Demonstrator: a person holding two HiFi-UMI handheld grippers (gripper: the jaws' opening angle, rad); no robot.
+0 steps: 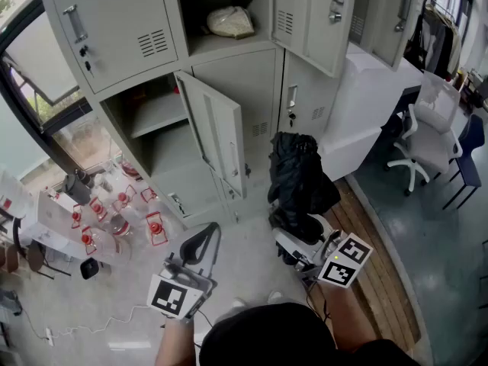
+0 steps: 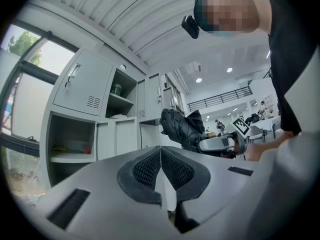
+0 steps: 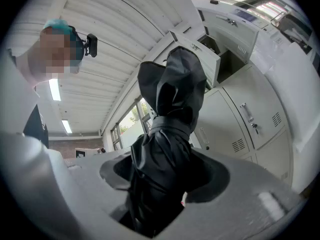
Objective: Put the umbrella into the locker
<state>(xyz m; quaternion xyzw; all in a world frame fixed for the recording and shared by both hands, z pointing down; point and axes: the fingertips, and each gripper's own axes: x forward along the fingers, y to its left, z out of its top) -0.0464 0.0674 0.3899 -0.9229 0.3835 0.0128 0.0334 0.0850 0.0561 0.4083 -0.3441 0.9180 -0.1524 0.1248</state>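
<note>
Between the fingers of the right gripper, the folded black umbrella is sitting clamped. The two pads are pressing on its bundled lower part from either side, and its loose fabric is bulging out past the fingertips. In the head view the right gripper is holding the umbrella so that it is sticking forward from the fingers toward the grey locker. It is not yet reaching into any compartment.

Ahead of those fingers and off to their left, one locker door is hanging open. The bare compartment behind it is showing its shelf. Higher up, well beyond the fingertips, a pale bag is lying in another open compartment.

Beside the right gripper, on its left, the left gripper is pointing at the same row of doors. In its own view the left gripper is keeping its ribbed pads pressed together with nothing between them (only a thin seam is showing where they meet). Past its fingertips and to their right, the umbrella is appearing in front of the locker.

Far to the right of both pairs of fingers, a white office chair is standing on the grey floor.
</note>
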